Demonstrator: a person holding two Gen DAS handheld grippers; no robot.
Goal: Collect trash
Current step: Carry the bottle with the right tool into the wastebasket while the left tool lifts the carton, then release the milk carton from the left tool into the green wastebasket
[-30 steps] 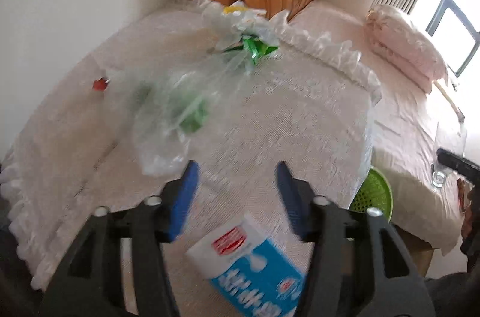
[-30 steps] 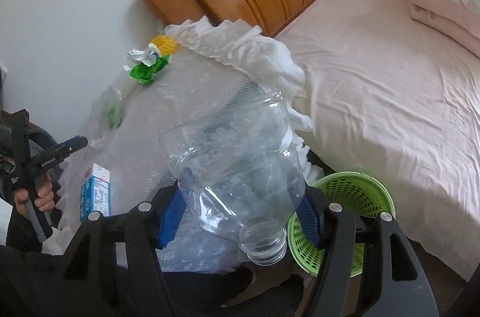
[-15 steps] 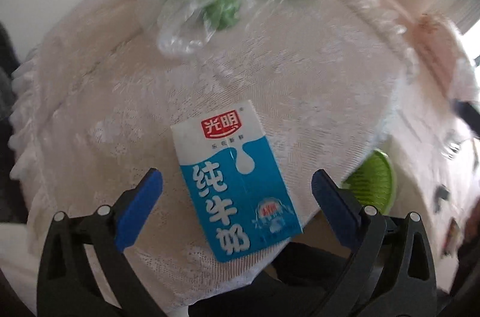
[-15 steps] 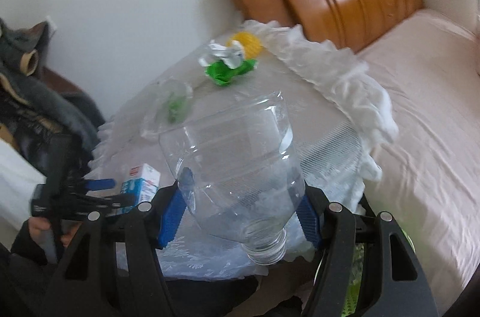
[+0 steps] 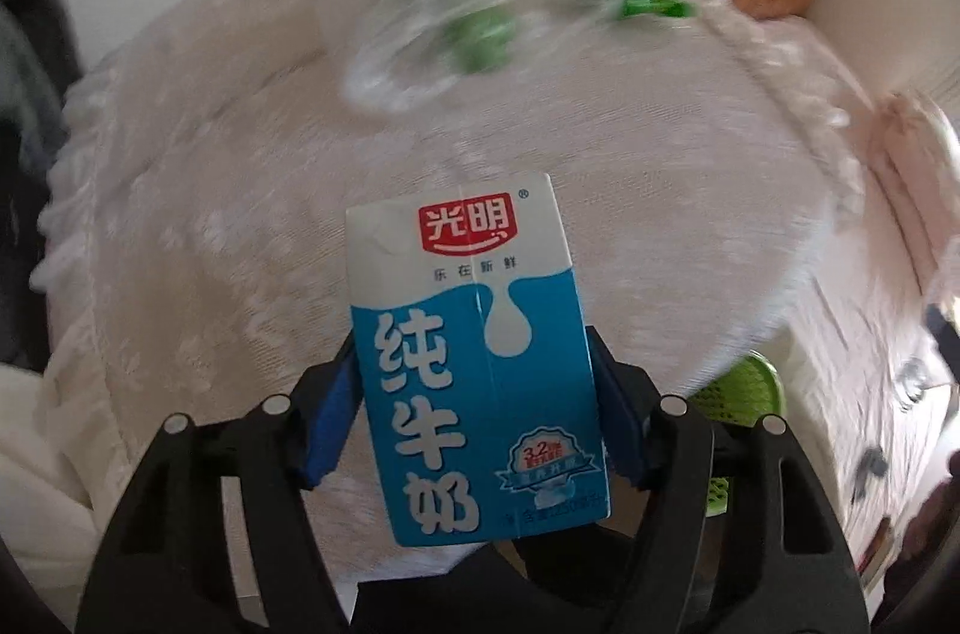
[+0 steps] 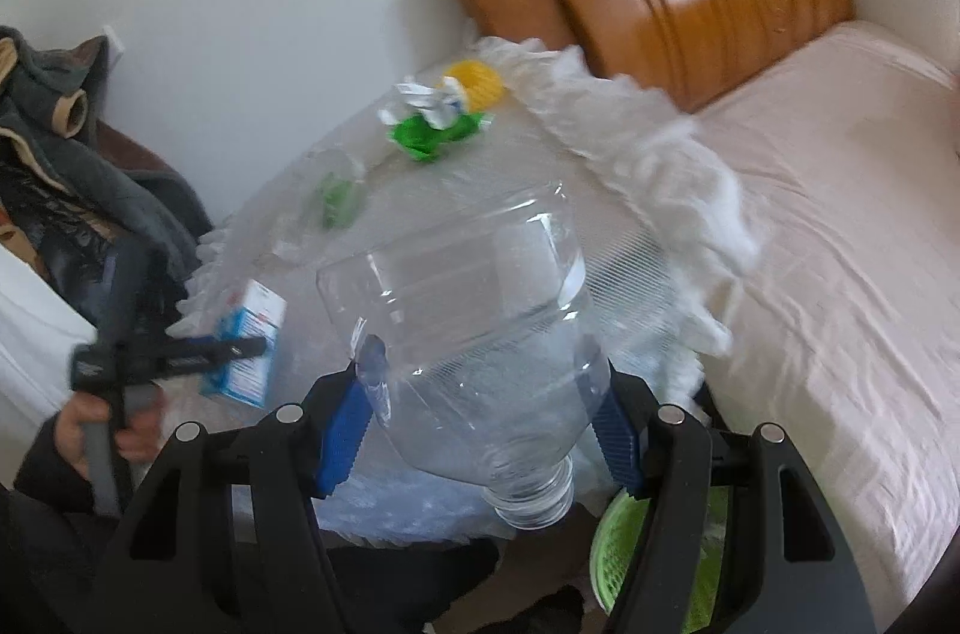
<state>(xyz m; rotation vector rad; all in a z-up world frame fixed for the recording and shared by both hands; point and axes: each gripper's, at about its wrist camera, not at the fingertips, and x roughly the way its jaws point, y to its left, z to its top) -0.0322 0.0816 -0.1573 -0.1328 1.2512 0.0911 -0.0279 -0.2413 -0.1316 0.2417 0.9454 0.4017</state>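
One milk carton (image 5: 474, 352) — long axis along left gripper (image 5: 474, 424) | jaws closing

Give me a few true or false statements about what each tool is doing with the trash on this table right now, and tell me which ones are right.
1. The left tool has the milk carton between its blue pads, closing on it. True.
2. The right tool is empty. False: it grips a clear plastic bottle.
3. The bottle's neck points back toward the camera. True.
4. The green basket stands on the table. False: it sits lower, beside the lace tablecloth.
5. A crumpled green wrapper lies on the table. True.
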